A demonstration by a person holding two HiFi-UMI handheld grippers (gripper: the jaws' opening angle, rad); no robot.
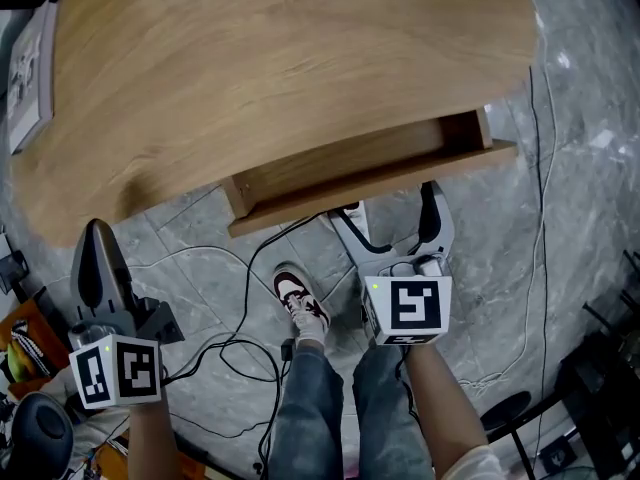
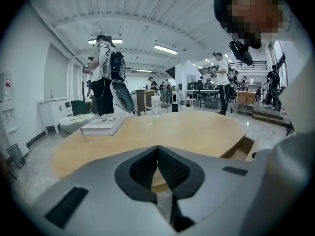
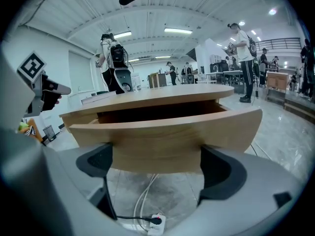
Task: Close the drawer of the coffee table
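Ok, head view, left to right. A book [image 1: 25,68] sits at the 10 o'clock edge of the coffee table [image 1: 280,58]. The left gripper [image 1: 97,243] is at 8 o'clock, out over the floor and well apart from the drawer. Its jaws are pressed together with nothing in them, as its own view confirms [image 2: 158,156].

The drawer [image 1: 370,183] is just past centre toward 1 o'clock. It stands pulled out from under the tabletop, so nothing of the closing is done yet and the whole push is left.

The right gripper [image 1: 390,220] is at 5 o'clock, pointing toward 12. Its jaws are spread wide and hold nothing. In the right gripper view the drawer front [image 3: 167,132] fills the gap between the jaws [image 3: 157,163], very near. I cannot tell whether it is touching.

My read is that this is the approach, lining up to push the front toward 12.

Edges and room:
- The front's lower edge is level with the pads, and the curved table rim overhangs it.
- The push path toward 12 looks free.
- Cables [image 1: 230,338] run across the floor from 7 o'clock, a power strip [image 3: 152,220] lies below the right gripper, and the person's shoe [image 1: 300,303] is at 6.
- From 3 to 4 o'clock there is a thin cable and some dark gear, but otherwise bare floor.
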